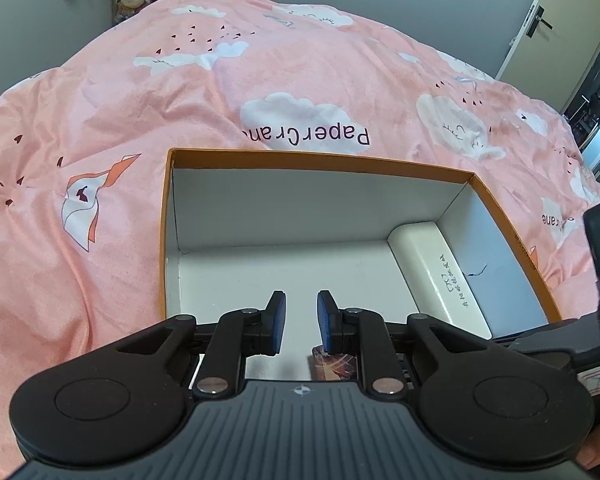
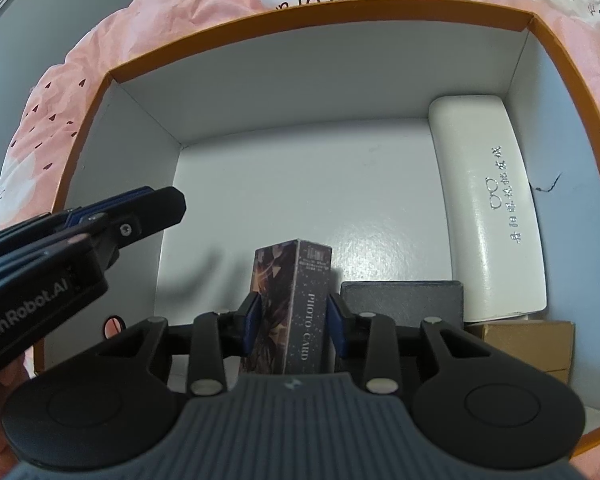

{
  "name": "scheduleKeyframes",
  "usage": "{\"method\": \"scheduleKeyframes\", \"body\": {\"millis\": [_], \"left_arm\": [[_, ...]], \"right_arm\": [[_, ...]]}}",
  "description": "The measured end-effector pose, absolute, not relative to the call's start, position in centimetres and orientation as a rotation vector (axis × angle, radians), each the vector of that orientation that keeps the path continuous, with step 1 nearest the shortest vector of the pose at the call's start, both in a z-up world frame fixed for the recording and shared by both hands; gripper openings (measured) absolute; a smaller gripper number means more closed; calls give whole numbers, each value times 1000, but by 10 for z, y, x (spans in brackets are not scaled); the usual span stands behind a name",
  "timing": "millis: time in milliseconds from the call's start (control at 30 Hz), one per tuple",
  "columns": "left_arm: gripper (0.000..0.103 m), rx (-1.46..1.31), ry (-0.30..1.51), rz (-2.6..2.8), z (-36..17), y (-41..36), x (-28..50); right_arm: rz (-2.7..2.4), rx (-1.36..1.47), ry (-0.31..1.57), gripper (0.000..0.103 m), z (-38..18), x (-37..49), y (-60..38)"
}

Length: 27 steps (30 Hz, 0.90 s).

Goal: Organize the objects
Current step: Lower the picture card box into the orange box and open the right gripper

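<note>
An orange cardboard box (image 1: pixel 320 159) with a white inside lies open on the bed. In the right wrist view a dark "PHOTO CARD" box (image 2: pixel 292 304) stands upright on the orange box's (image 2: pixel 300 12) floor. It sits between the pads of my right gripper (image 2: pixel 294 326). It is turned corner-on, and the pads stand close at its sides without clamping it. My left gripper (image 1: pixel 301 316) hovers over the floor, open with nothing between its blue pads. The card box (image 1: pixel 334 366) shows just under it. The left gripper (image 2: pixel 168 204) also reaches in from the left of the right wrist view.
A white glasses case (image 2: pixel 484 200) lies along the right wall, also seen as the glasses case (image 1: pixel 436 268). A flat dark box (image 2: pixel 402 300) and a brown carton (image 2: pixel 528 340) fill the near right corner. The pink duvet (image 1: pixel 260 80) surrounds the box. A door (image 1: pixel 560 20) stands far right.
</note>
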<state>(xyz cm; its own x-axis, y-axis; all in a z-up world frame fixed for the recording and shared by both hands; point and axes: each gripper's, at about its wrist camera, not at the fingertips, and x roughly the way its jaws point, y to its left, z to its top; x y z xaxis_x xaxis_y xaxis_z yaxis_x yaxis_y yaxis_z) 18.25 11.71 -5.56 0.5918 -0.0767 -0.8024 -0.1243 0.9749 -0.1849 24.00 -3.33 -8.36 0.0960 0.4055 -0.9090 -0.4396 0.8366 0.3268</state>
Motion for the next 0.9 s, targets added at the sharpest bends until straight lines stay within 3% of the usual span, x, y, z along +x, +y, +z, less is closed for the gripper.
{"method": "scheduleKeyframes", "body": {"millis": [167,300,533,633,700,900], "left_arm": [[23,-229,946,28,-56,116,183],[23,-229,949,28,-56,116,183],[23,-214,939,22,-57,113,182],[23,-224,909,44,-54,116,180],[23,-254,879,53,-49,122,178],[22,-278,838,79,-40,128,176]], "right_arm": [[623,-71,1294,39,-74,237,-33],[645,-60,1326,31,-78,240,-32],[650,-99,1298,29,-77,238,-29],[683,-113,1243,37,-70,240,-24],[736,-149,1205,48,-70,238,-15],[800,-424,1096,50,-78,226,22]]}}
